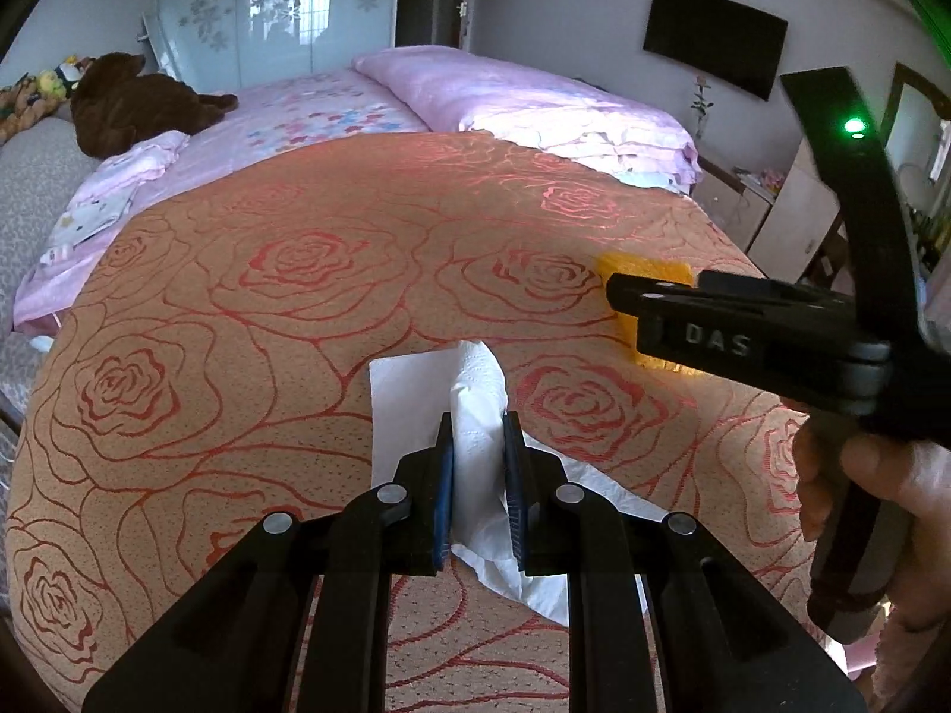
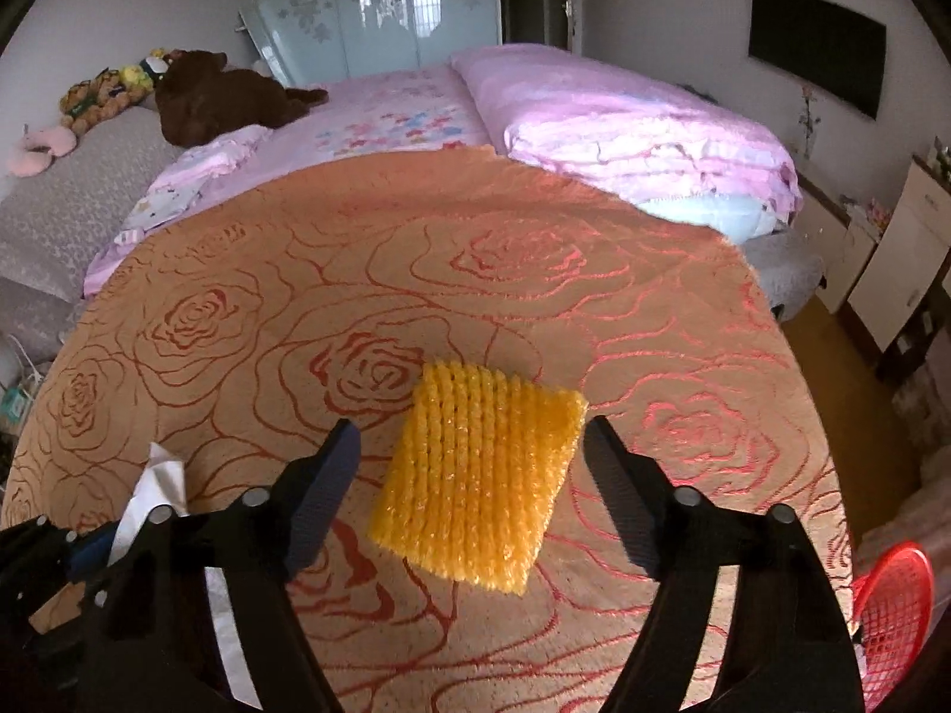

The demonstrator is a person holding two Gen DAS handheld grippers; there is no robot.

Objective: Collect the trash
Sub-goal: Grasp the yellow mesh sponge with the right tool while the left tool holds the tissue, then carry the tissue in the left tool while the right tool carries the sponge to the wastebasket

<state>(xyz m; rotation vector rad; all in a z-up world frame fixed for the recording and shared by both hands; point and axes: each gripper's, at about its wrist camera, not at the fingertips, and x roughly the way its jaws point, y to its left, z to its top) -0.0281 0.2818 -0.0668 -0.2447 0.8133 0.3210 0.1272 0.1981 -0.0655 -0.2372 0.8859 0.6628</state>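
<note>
Left hand-held gripper (image 1: pixel 478 475) clamped on crumpled white tissue (image 1: pixel 475 416), right hand-held gripper (image 2: pixel 472 463) open around ribbed yellow foam-net sleeve (image 2: pixel 475 475), probably squishing out sideways if pinched off-centre.

One white tissue (image 1: pixel 475 416), one yellow foam net (image 2: pixel 475 475).

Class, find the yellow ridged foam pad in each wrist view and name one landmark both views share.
Left wrist view: the yellow ridged foam pad lies at right of centre, mostly hidden behind the right gripper.
Right wrist view: it lies at lower centre on the rose-patterned bedspread, between open jaws.
Shared landmark: the brown plush toy at upper left.
</note>
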